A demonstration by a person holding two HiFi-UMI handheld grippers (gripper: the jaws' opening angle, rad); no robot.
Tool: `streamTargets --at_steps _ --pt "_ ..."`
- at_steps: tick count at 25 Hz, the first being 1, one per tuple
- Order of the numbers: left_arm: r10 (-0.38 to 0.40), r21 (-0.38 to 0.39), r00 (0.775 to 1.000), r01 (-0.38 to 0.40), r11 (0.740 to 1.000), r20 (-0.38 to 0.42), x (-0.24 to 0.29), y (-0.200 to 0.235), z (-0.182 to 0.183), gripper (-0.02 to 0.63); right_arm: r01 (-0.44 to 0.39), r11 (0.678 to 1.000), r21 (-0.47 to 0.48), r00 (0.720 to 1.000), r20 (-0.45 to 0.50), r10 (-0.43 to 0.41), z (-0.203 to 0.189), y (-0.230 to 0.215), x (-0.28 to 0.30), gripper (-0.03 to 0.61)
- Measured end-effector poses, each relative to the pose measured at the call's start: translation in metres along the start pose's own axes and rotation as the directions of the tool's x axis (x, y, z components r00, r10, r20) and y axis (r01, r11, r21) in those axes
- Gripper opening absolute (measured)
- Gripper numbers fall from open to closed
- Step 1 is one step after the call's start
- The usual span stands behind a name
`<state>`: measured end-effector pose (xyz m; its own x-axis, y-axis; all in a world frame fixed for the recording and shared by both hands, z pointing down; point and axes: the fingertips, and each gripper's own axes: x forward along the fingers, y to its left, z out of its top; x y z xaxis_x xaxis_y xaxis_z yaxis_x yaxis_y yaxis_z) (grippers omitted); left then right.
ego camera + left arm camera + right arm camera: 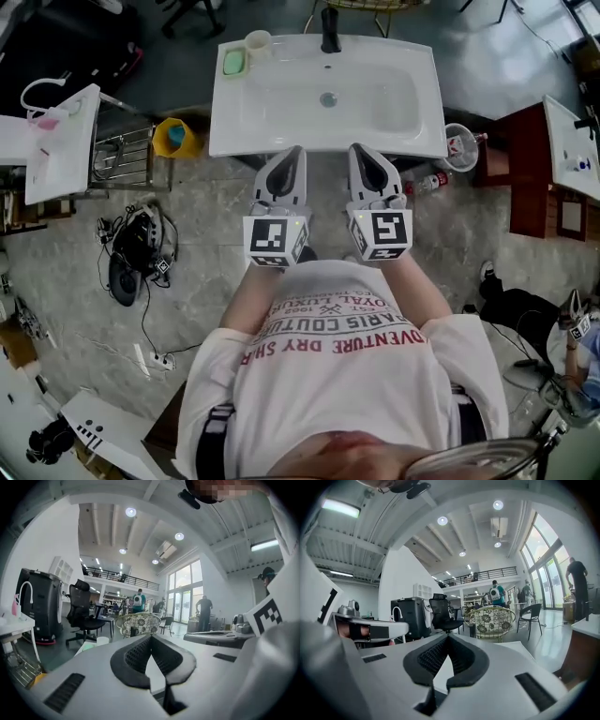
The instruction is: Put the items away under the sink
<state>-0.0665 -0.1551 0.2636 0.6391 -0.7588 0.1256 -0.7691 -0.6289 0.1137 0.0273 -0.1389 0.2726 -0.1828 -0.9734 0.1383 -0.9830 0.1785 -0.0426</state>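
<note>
Two likely items, the cup (pixel 257 42) and green soap dish (pixel 233 62), sit on the back left corner of the sink (pixel 328 141); a bottle (pixel 427 181) lies on the floor beside it. Pinched together and empty, the left claw (pixel 292 153) and right claw (pixel 360 152) hover at its front rim. Reaching in closed, I'd risk toppling the cup

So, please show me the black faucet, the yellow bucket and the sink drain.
black faucet (pixel 330 33): head view, upright body.
yellow bucket (pixel 192 142): head view, yellow wall.
sink drain (pixel 327 98): head view, its centre.
</note>
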Motion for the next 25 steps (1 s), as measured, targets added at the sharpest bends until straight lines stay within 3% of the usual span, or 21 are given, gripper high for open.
streamTargets --at_steps 9,25 --pt "-0.032 0.037 0.998 0.030 0.999 0.055 -0.002 -0.010 0.038 0.023 0.015 0.999 -0.033 0.997 0.072 -0.013 0.044 -0.007 -0.009 0.023" --pt "-0.021 -0.003 0.999 0.021 1.000 0.044 -0.006 -0.009 0.039 0.023 0.015 1.000 -0.011 0.999 0.045 -0.015 0.038 -0.012 -0.011 0.023"
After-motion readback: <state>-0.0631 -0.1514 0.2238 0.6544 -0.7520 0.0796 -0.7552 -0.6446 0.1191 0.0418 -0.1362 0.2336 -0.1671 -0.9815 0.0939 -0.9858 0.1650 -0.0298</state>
